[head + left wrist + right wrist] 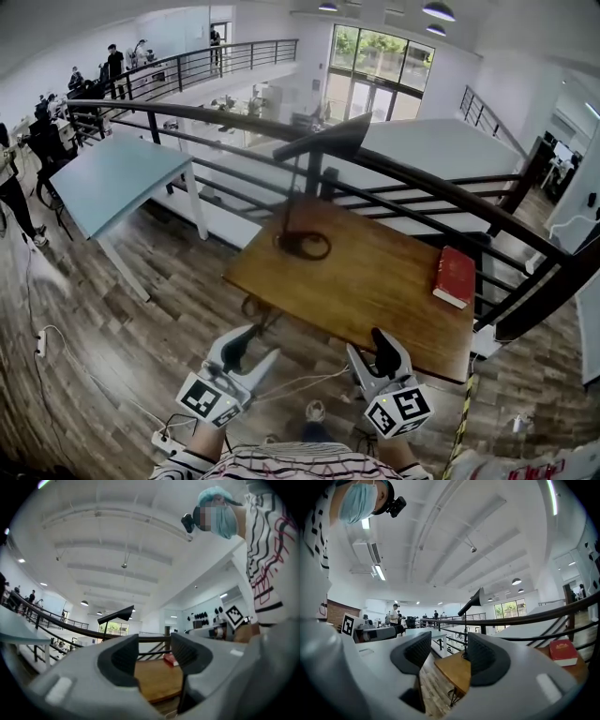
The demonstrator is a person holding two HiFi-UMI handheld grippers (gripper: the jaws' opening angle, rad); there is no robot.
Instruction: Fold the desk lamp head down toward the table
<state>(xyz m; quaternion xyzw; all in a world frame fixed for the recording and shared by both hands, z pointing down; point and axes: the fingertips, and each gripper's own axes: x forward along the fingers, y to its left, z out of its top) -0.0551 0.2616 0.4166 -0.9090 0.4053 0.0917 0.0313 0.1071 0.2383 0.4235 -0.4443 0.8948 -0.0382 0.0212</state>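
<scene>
- Head view: the wooden worktop point(375, 281) stands against a dark railing point(450, 192).
- The desk lamp point(326, 141) stands on the worktop's far left part, with its stem upright and its head point(472, 602) raised and tilted.
- The left hand-held gripper point(255, 347) and right hand-held gripper point(371, 345) hover off the near edge. Their jaws are apart and empty, well apart from the lamp.
- A red book point(455, 277) lies near the right edge.

No lettering can be read anywhere, not even on the red book point(455, 276)
</scene>
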